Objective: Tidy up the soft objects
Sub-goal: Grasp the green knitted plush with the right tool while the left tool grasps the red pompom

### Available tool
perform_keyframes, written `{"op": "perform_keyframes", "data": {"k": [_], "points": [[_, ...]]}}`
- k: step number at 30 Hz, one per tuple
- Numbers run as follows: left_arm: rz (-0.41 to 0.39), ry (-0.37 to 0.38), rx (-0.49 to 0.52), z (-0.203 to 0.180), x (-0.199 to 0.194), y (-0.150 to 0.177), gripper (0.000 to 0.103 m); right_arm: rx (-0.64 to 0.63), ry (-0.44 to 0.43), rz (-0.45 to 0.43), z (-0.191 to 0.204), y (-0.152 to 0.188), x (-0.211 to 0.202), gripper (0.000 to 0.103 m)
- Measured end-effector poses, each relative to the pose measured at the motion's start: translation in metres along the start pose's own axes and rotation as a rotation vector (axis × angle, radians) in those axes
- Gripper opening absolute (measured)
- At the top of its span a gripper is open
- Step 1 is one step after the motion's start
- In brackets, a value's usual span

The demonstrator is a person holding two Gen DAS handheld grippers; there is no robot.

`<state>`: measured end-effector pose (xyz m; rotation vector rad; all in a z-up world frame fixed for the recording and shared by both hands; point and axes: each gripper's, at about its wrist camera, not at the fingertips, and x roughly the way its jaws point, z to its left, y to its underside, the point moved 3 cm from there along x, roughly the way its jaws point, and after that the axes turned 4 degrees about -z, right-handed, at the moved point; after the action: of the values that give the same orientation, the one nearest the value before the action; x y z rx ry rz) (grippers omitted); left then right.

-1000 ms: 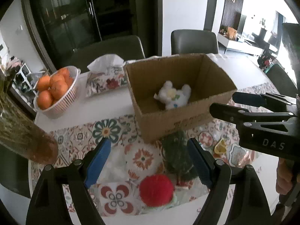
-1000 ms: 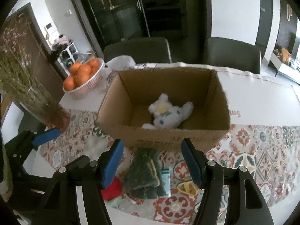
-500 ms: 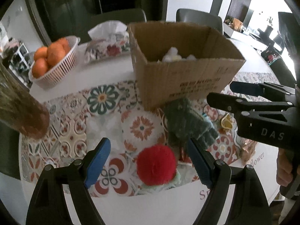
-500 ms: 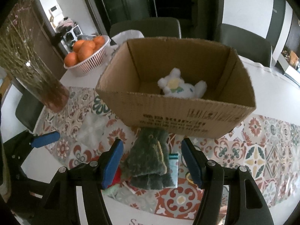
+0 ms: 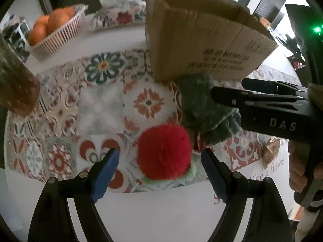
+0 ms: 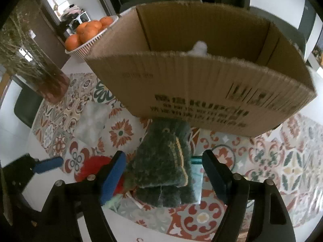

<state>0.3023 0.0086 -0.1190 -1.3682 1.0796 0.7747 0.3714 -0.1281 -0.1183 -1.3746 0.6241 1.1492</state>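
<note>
A red fluffy pompom (image 5: 164,151) on a pale green knit piece lies on the patterned runner, between the open fingers of my left gripper (image 5: 159,173). A dark green fuzzy plush (image 6: 161,165) lies in front of the cardboard box (image 6: 201,88); my right gripper (image 6: 163,177) is open with a finger on each side of it. The plush also shows in the left wrist view (image 5: 201,109). A white plush toy (image 6: 198,47) peeks over the box's rim. The right gripper's body (image 5: 272,111) crosses the left wrist view.
A white basket of oranges (image 5: 52,32) and a tissue pack (image 5: 121,14) stand behind the box to the left. A glass vase of dried stems (image 6: 40,72) stands at the left. The table's white front edge (image 5: 161,211) is close below my left gripper.
Both grippers have come down and forward toward the table. The pompom now sits between the left fingers and the green plush between the right fingers. Both stay open.
</note>
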Motion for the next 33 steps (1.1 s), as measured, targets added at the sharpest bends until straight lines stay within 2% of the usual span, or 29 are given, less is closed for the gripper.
{"op": "perform_keyframes", "data": {"k": [7,11,16,21,24,29,33], "points": [[0.059,0.031,-0.070,-0.003,0.029,0.014,0.083,0.013,0.003,0.045,-0.010,0.007,0.025,0.079],[0.099,0.015,-0.080,-0.008,0.045,0.024,0.083,0.024,0.013,0.065,-0.016,0.011,0.040,0.079],[0.119,-0.024,-0.048,-0.018,0.059,0.032,0.083,0.018,0.014,0.047,-0.017,0.011,0.044,0.079],[0.130,-0.012,-0.080,-0.020,0.069,0.038,0.083,0.022,0.016,0.025,-0.017,0.007,0.045,0.079],[0.112,-0.034,-0.081,-0.019,0.071,0.039,0.082,0.006,0.023,0.015,-0.015,0.006,0.046,0.079],[0.069,-0.065,-0.090,-0.020,0.070,0.043,0.071,-0.012,0.035,-0.004,-0.011,0.004,0.050,0.079],[0.033,-0.093,-0.080,-0.019,0.065,0.052,0.054,-0.045,0.048,-0.013,-0.004,0.003,0.054,0.079]]}}
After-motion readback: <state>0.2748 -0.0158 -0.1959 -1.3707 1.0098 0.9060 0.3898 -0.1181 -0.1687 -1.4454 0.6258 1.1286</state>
